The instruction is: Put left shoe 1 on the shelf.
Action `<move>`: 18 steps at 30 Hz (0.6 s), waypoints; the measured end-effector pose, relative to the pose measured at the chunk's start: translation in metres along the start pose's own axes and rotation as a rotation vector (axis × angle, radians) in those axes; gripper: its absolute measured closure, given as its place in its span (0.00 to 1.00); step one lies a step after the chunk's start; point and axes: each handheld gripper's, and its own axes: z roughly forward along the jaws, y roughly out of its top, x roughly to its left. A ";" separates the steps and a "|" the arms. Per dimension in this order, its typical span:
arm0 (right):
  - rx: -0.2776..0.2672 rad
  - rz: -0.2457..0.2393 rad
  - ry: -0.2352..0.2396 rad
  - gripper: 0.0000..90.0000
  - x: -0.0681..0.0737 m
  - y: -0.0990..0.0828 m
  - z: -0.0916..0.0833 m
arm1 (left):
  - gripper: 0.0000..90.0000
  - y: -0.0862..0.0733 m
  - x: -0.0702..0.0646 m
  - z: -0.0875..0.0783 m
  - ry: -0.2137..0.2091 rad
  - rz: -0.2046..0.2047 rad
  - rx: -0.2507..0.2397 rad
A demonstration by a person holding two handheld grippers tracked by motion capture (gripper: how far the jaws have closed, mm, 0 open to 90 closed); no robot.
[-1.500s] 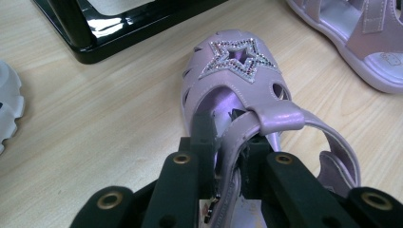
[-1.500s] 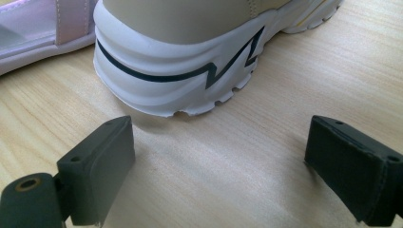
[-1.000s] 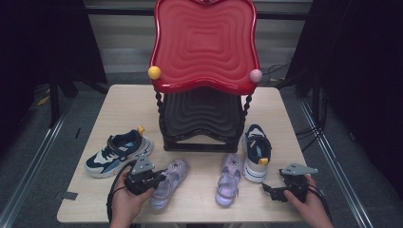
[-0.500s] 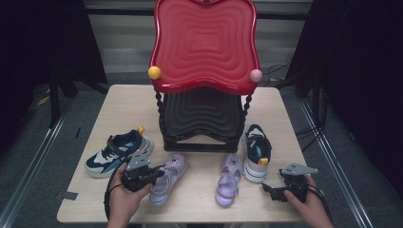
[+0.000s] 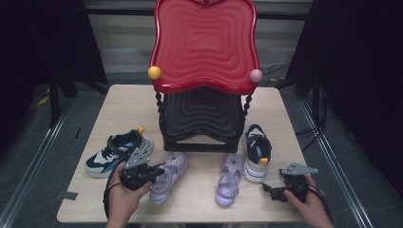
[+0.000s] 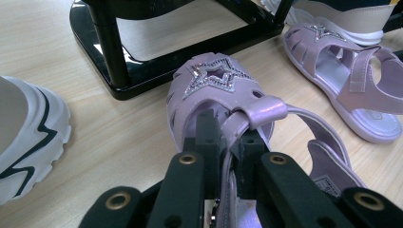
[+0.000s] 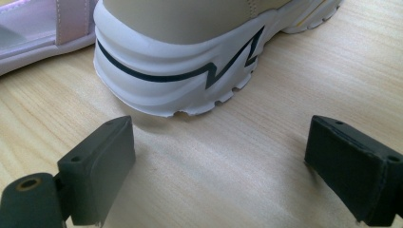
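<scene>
A pale wooden counter (image 5: 128, 102) is ringed by dark floor. Near its front edge, the left lilac sandal (image 5: 167, 176) is pinched by its strap in the left gripper (image 5: 148, 172). At the front right corner, bare wood is spanned by the right gripper (image 5: 272, 191), jaws wide and empty.

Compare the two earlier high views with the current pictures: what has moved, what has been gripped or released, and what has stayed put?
The left gripper has shifted slightly toward the left lilac sandal, and its fingers are now shut on the sandal's side strap. The sandal itself hasn't visibly moved. The right gripper stays open on the table edge near the right sneaker. The other shoes and the shoe rack are unchanged.
</scene>
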 end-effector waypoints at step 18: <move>-0.001 -0.004 0.000 0.10 0.000 0.000 0.000 | 0.93 0.025 -0.010 -0.014 0.012 -0.022 -0.113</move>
